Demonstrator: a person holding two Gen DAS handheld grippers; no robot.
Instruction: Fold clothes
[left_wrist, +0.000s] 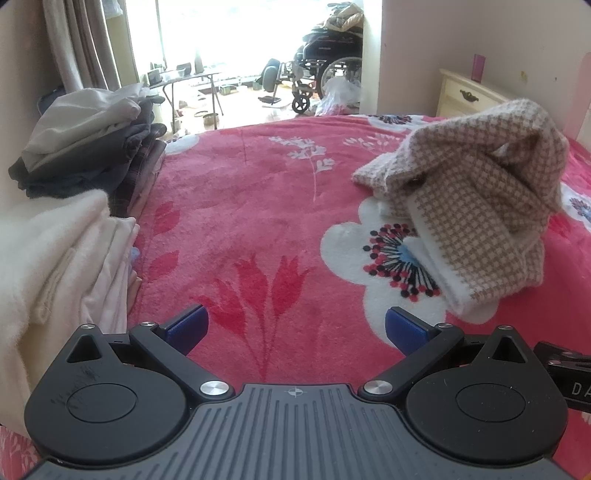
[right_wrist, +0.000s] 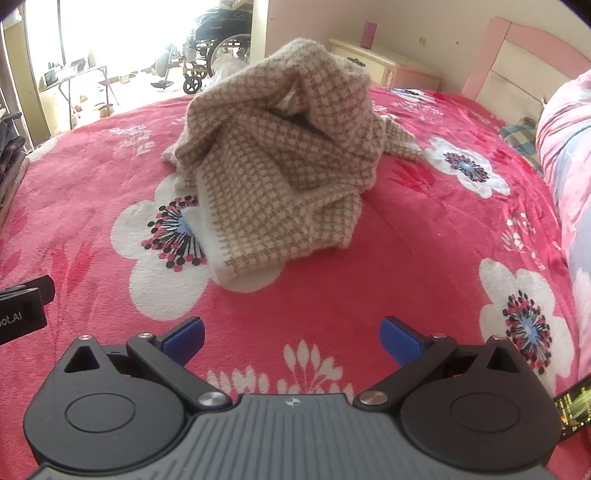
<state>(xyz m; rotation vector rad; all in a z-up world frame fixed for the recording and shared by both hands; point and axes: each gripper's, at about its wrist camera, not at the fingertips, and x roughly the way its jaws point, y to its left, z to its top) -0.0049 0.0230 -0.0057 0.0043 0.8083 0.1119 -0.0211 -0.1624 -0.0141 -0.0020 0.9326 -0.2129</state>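
Note:
A beige and white houndstooth knit garment lies crumpled in a heap on the pink floral bed cover. It also shows in the left wrist view, at the right. My right gripper is open and empty, a short way in front of the heap. My left gripper is open and empty, over bare cover to the left of the garment.
Stacks of folded clothes, white ones in front and grey and dark ones behind, line the bed's left edge. A pink headboard and pink bedding are at the right. A nightstand and a wheelchair stand beyond the bed.

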